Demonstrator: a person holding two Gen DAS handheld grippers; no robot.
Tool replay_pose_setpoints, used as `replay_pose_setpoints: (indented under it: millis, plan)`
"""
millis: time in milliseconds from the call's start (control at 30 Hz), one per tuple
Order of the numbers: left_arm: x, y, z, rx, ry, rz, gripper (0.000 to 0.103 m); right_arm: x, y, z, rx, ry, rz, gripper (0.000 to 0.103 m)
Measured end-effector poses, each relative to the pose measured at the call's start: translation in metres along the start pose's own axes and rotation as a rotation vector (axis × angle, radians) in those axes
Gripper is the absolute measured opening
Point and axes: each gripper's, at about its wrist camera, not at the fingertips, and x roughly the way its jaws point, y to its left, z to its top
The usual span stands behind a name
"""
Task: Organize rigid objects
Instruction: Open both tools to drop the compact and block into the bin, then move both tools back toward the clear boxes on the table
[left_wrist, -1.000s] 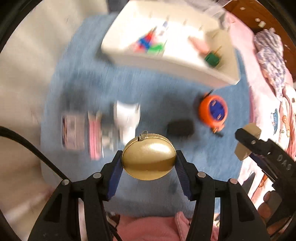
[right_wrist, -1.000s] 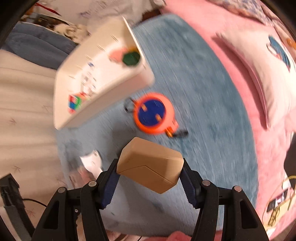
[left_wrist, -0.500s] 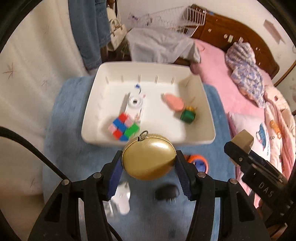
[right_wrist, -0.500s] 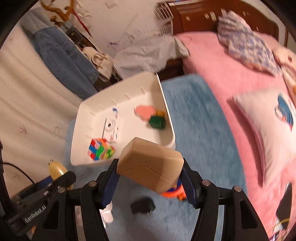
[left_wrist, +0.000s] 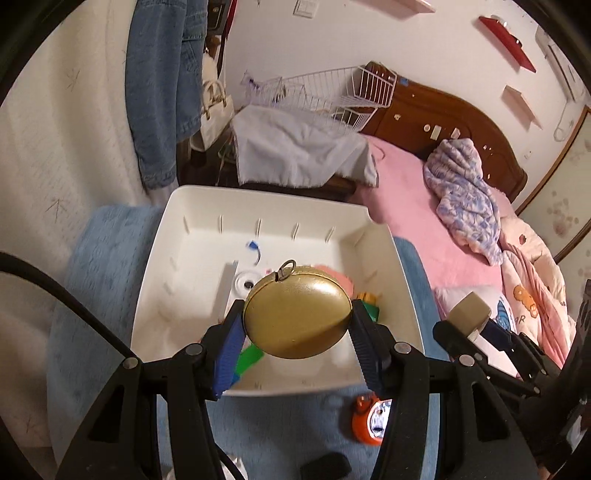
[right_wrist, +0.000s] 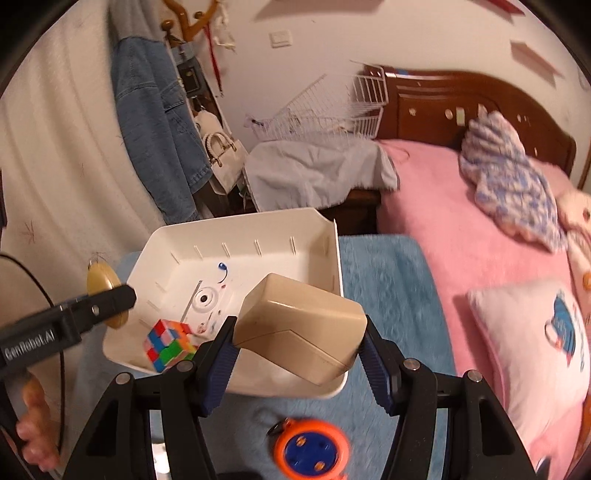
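Now both grippers hang over the white tray (left_wrist: 402, 280) at once. The left gripper (left_wrist: 297, 321) has its blue pads clamped on either side of a gold oval case (left_wrist: 297, 317) with a small ring at its top, and the case hovers above the tray's near half. Beside it, the right gripper (right_wrist: 295, 339) pinches a beige angular box (right_wrist: 301, 328), tilted, its jaws closed on the two ends, over the tray's front right corner.

Down in the tray, a multicoloured puzzle cube (right_wrist: 168, 345) sits at the near left, a white flat piece with a round hole (right_wrist: 203, 299) lies along the middle, and a pink item (left_wrist: 341, 278) and a green block (left_wrist: 371, 308) peek out behind the gold case. The tray rests on a blue fluffy mat (right_wrist: 388, 280).

In front of the tray, on the mat, an orange round reel with a blue centre (right_wrist: 312, 448) lies just clear of the rim, and a small black object (left_wrist: 328, 466) sits nearer still. To the right, a pink bed (right_wrist: 461, 206) with a white pillow (right_wrist: 517, 332).
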Motion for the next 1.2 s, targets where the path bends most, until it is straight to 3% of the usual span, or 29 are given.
replay_pose_setpoints:
  millis: [267, 300, 333, 467, 867, 1200]
  plan:
    - [0.016, -0.009, 0.007, 0.008, -0.014, -0.004, 0.059, 0.011, 0.002, 0.002, -0.081, -0.018, -0.006, 0.064]
    - [0.018, -0.01, 0.007, 0.01, -0.01, -0.006, 0.06, 0.011, 0.002, 0.002, -0.09, -0.02, -0.008, 0.068]
    - [0.018, -0.011, 0.008, 0.011, -0.007, -0.006, 0.067, 0.011, 0.003, 0.002, -0.1, -0.027, -0.014, 0.075]
    - [0.01, -0.013, 0.011, 0.002, -0.04, 0.004, 0.083, 0.006, 0.001, 0.002, -0.109, -0.051, -0.013, 0.077]
    - [-0.037, -0.015, 0.001, -0.041, -0.112, 0.053, 0.083, -0.027, -0.01, 0.001, -0.078, -0.094, 0.023, 0.08]
    - [-0.101, -0.027, -0.042, -0.088, -0.167, 0.177, 0.083, -0.078, -0.013, -0.007, -0.097, -0.143, 0.159, 0.081]
